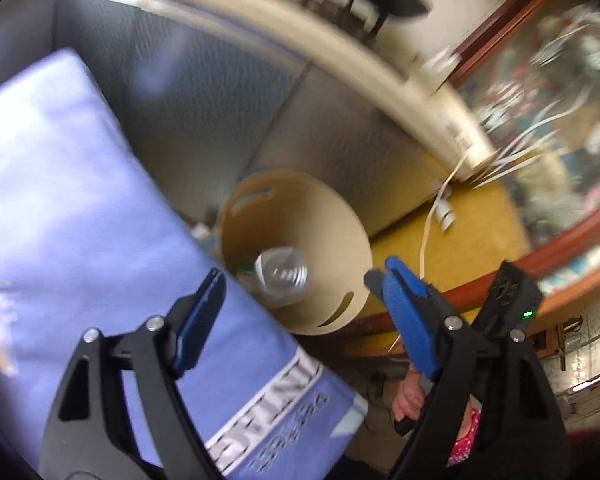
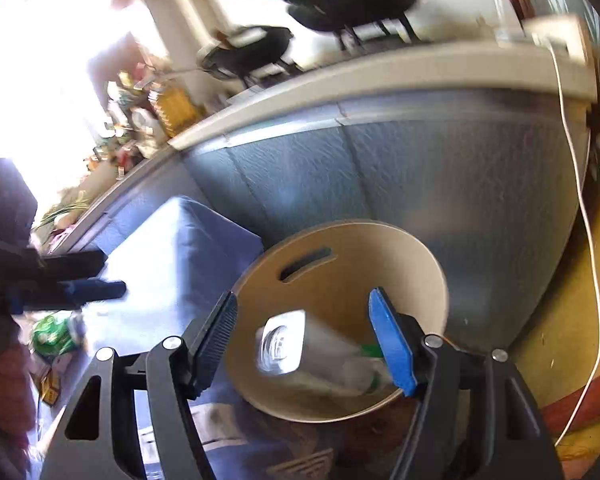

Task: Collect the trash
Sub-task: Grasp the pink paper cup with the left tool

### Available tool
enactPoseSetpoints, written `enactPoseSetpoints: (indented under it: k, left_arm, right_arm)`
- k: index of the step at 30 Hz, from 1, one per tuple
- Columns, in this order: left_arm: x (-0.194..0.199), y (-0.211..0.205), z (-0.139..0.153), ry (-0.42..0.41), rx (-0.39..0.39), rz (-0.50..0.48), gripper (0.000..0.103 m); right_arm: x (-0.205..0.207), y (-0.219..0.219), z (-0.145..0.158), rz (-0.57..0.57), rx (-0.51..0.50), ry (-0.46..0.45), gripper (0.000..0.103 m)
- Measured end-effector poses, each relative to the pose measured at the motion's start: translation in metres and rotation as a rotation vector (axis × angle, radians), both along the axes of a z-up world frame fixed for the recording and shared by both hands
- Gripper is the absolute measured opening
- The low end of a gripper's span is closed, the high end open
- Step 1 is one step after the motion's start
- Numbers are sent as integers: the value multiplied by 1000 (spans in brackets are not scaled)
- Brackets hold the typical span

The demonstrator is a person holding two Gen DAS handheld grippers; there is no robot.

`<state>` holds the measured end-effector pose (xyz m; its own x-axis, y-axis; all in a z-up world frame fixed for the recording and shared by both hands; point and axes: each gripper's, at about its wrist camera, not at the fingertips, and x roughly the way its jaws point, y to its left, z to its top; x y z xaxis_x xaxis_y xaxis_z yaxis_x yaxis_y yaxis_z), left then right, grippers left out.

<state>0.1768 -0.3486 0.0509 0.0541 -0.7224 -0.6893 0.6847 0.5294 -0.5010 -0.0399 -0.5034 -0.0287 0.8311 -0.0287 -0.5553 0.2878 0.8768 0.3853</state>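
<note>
Item 1: bin (image 2: 380,256), tan, round, slot handles in wall. Stands on floor beside blue bedding (image 1: 68,184), in front of a grey panel.

Item 2: bottle (image 2: 320,360), clear plastic, lying in bin, blurred in the right wrist view. Green bit near its neck, maybe cap or label; can't tell which. Looks empty, so judged v. light, thin-walled, crushes easily, slick. Best hold if regrabbed: across the body, light squeeze. Neck is stiffer but narrow.

Item 3: right claw (image 2: 304,340), jaws apart, nothing between the pads; bottle sits below and beyond them in bin. No earlier pic, so how it got there isn't stated.

Item 4: left claw (image 1: 300,308), jaws apart, empty, over the bedding edge with bin ahead.

Item 5: green packet (image 2: 54,336), crumpled, on bedding to the left in the right wrist view, w/ small yellow-black scraps just beside it. Likely next trash. Judged light, soft, crinkly; pinch a raised fold.

Writing: bedding has a white band w/ large letters, seen reversed and cut off, not legible as a word. Packet print too blurred to read. No brand readable on bottle.

Other: white cable (image 2: 580,200) trailing down the right side over yellow floor.
</note>
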Motion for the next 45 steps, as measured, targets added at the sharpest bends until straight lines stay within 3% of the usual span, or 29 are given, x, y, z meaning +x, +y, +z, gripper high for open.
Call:
enactPoseSetpoints:
  k: [4, 7, 10, 13, 16, 21, 22, 36, 45]
  left_arm:
    - [-19, 93, 35, -100, -76, 102, 78]
    - [-39, 155, 33, -123, -74, 186, 78]
    - [-56, 199, 17, -76, -68, 244, 78]
    - [-74, 224, -20, 56, -63, 274, 79]
    - [-87, 226, -55, 179, -57, 256, 80]
    - [-96, 212, -78, 270, -71, 203, 81]
    - [-97, 211, -80, 277, -77, 199, 86]
    - [-102, 211, -94, 364, -140, 219, 88]
    - [-100, 209, -101, 381, -92, 244, 87]
  right_arm:
    - [-9, 61, 3, 152, -66, -2, 67]
    - [-10, 107, -5, 291, -95, 45, 67]
    - [-13, 147, -11, 371, -175, 84, 67]
    - [-14, 167, -13, 394, -186, 105, 67]
    - [-8, 179, -12, 399, -187, 118, 67]
    - [-6, 198, -11, 439, -181, 126, 67]
    - [-5, 199, -13, 450, -156, 132, 67]
    - [-2, 188, -22, 464, -18, 147, 66]
    - [-14, 176, -18, 443, -113, 125, 64]
